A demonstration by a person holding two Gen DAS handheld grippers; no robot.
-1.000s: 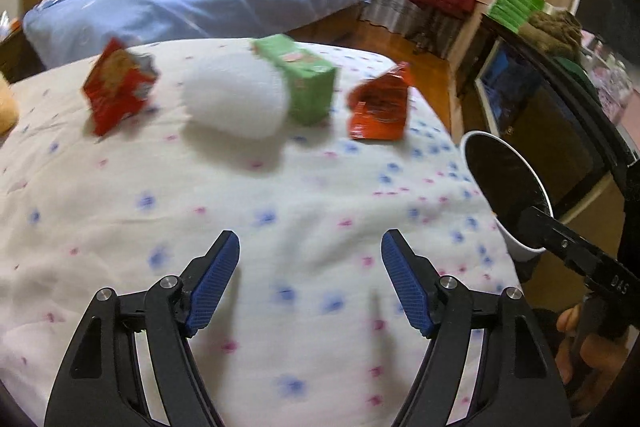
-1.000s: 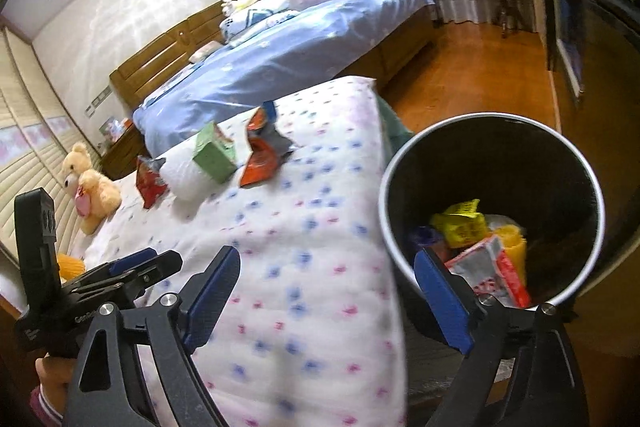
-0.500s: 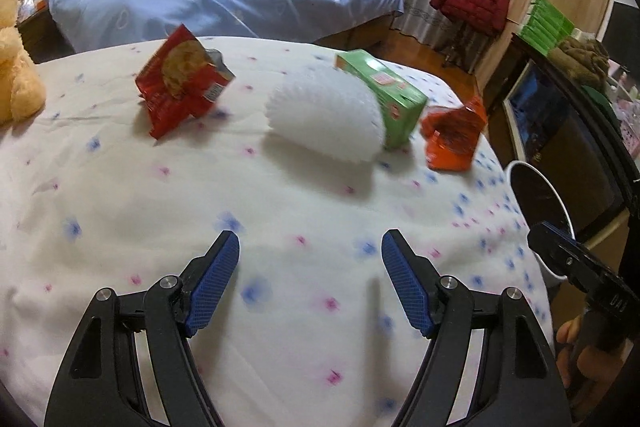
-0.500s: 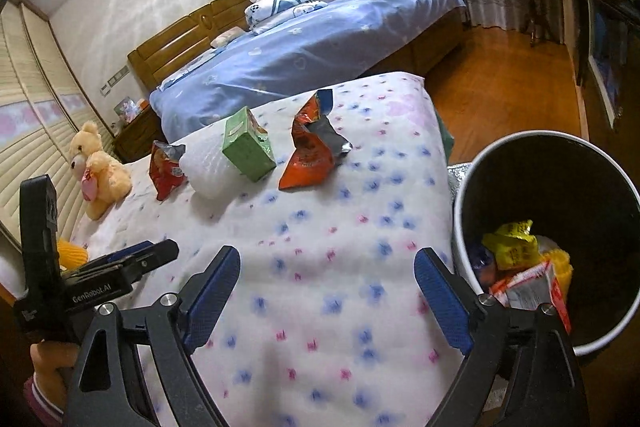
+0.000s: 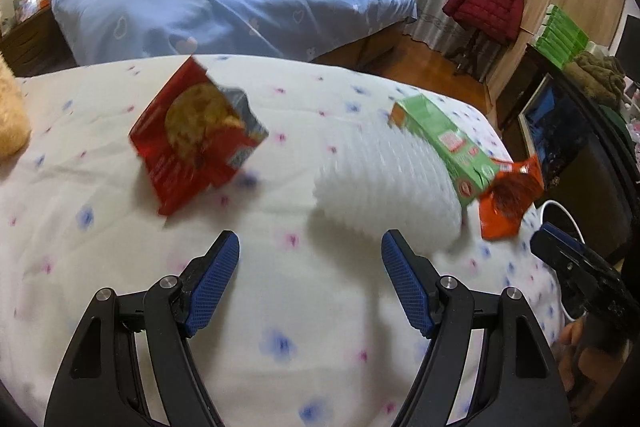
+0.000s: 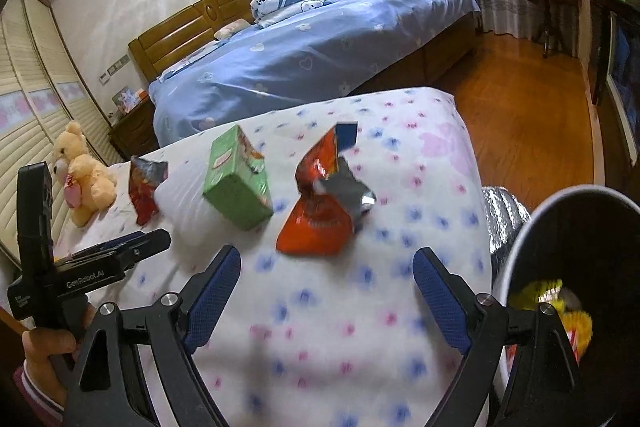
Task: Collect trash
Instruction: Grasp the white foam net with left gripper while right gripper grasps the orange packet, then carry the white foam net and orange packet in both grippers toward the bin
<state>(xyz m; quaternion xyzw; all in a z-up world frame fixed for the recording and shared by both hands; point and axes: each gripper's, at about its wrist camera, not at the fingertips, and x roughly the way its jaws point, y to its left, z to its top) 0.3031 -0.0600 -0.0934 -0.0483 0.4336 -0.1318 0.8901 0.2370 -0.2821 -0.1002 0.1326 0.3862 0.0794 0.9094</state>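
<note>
I have both tools spread wide and empty: the left gripper hangs over bare quilt short of the red cookie wrapper and the white foam piece, and the right gripper faces the orange snack bag, nothing between its pads. The green carton leans on the foam, so I judge lifting either one will shift the other. The trash lies in a loose row across the bed, well apart from the near edge, leaving open cloth to come down on. The bin stands off the bed's right side, already holding wrappers, probably a short swing away, though blur hides its near rim.
</note>
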